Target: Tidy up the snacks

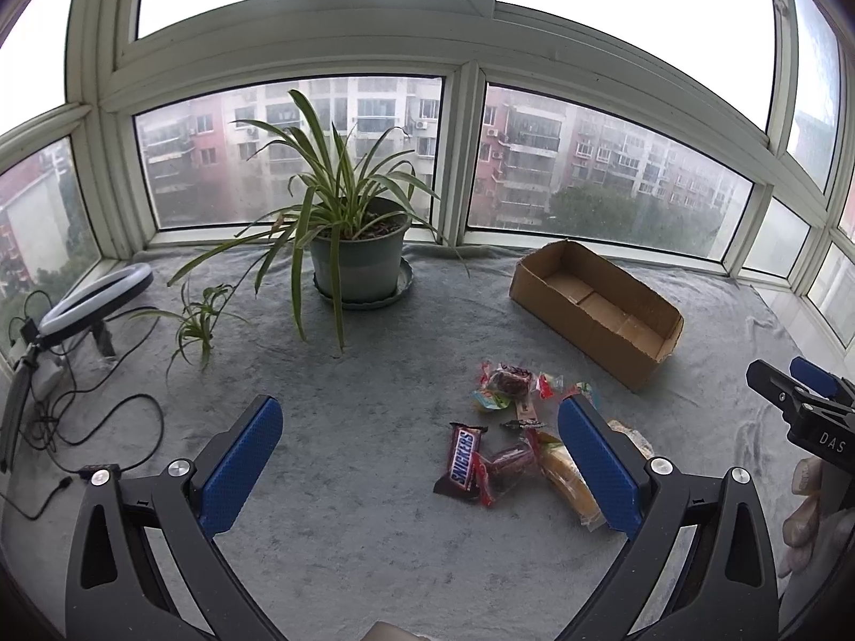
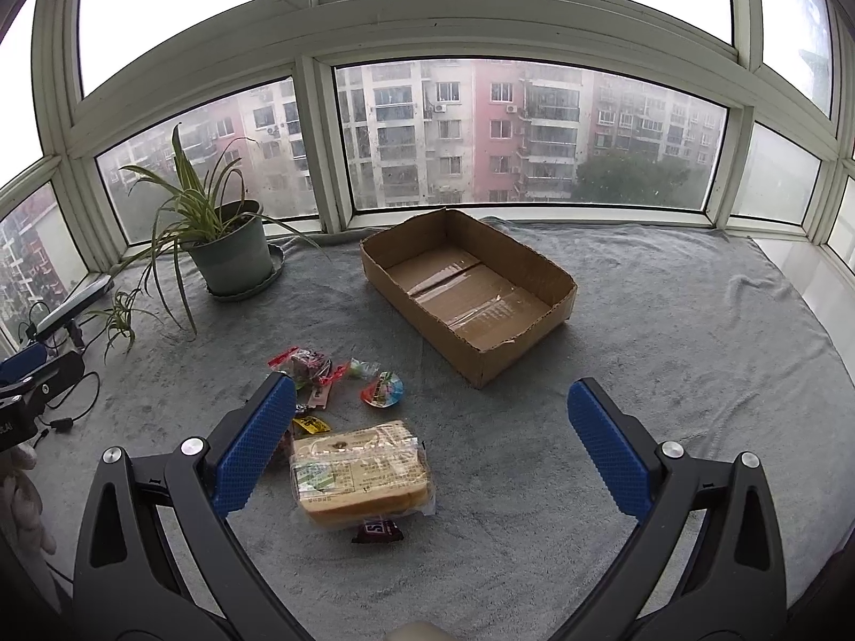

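Several wrapped snacks lie in a loose pile on the grey cloth: a Snickers bar [image 1: 464, 460], a wrapped bread slice [image 2: 360, 475], a jelly cup [image 2: 383, 390] and small candies [image 1: 510, 380]. An empty cardboard box [image 2: 470, 291] sits beyond them; it also shows in the left wrist view [image 1: 598, 310]. My left gripper [image 1: 419, 459] is open and empty, above the cloth left of the pile. My right gripper [image 2: 435, 446] is open and empty, above the bread slice. The right gripper also shows at the right edge of the left wrist view [image 1: 796, 400].
A potted spider plant [image 1: 355, 251] stands at the back near the window. A ring light [image 1: 96, 296] and cables [image 1: 107, 427] lie at the far left. The grey cloth [image 2: 668, 347] covers the sill, with window frames behind.
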Demonstrator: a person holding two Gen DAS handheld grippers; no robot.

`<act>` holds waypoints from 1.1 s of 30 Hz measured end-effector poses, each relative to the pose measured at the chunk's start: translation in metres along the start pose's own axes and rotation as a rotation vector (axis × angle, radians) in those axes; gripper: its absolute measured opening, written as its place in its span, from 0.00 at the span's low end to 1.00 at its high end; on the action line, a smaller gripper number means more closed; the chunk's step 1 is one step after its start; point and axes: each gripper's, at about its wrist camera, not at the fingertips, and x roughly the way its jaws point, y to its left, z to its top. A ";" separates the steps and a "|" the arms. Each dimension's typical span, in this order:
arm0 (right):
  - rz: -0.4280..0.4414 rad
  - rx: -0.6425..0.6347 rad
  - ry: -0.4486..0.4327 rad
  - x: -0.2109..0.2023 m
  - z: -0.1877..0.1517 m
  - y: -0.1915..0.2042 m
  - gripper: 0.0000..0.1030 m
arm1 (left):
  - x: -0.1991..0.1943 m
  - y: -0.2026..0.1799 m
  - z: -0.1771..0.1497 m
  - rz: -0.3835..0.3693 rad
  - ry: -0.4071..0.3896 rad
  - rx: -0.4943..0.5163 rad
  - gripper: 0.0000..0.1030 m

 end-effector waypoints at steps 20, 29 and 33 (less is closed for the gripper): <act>0.281 0.116 0.310 0.085 -0.014 -0.037 0.97 | 0.075 -0.034 -0.031 -0.305 0.299 -0.064 0.85; 0.392 0.140 0.485 0.135 -0.037 -0.031 0.85 | 0.109 -0.063 -0.046 -0.455 0.464 -0.071 0.66; 0.425 0.154 0.533 0.152 -0.043 -0.030 0.77 | 0.122 -0.074 -0.051 -0.485 0.511 -0.076 0.55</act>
